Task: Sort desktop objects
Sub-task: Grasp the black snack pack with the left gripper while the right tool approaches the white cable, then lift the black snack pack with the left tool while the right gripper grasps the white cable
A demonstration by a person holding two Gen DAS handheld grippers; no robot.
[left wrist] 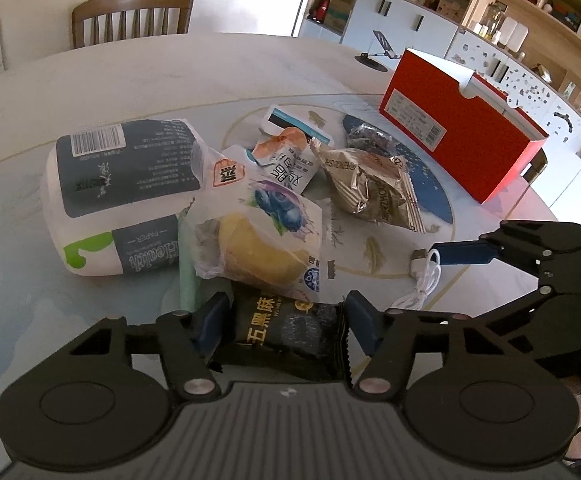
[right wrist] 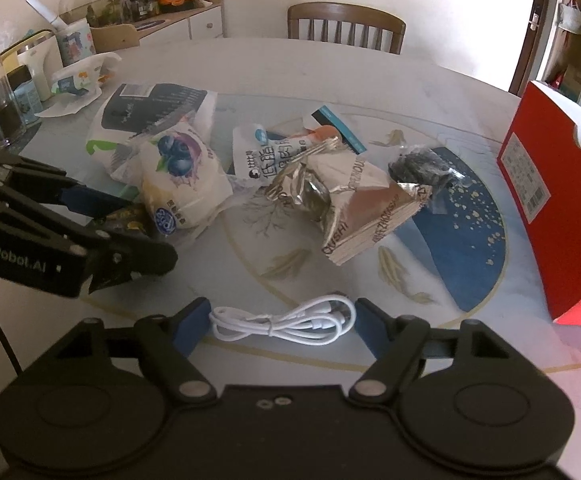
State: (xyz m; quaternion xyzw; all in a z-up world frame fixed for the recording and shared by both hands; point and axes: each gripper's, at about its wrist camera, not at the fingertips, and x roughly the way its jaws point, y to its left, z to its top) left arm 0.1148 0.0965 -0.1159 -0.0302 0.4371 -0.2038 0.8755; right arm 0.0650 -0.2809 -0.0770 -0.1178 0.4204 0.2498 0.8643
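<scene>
My left gripper [left wrist: 286,328] sits low on the table [left wrist: 130,80], fingers [left wrist: 210,320] apart on either side of a black snack packet [left wrist: 290,332] with gold lettering; the blue pads lie against or just beside its two ends (contact not certain, and nothing shows a squeeze). Directly ahead of these tongs, overlapping the packet's far edge, lies a blueberry bread bag [left wrist: 258,232]; ahead and to the left, a tissue pack [left wrist: 118,192]; farther ahead, a crumpled foil wrapper [left wrist: 370,188]; far right, a red box [left wrist: 462,128] standing on the table. My right gripper [right wrist: 278,322] is also down at table level, jaws spread wide, with a coiled white USB cable [right wrist: 282,322] lying flat between them. The cable's right end touches or nearly touches the right pad; the left pad stands just clear.
</scene>
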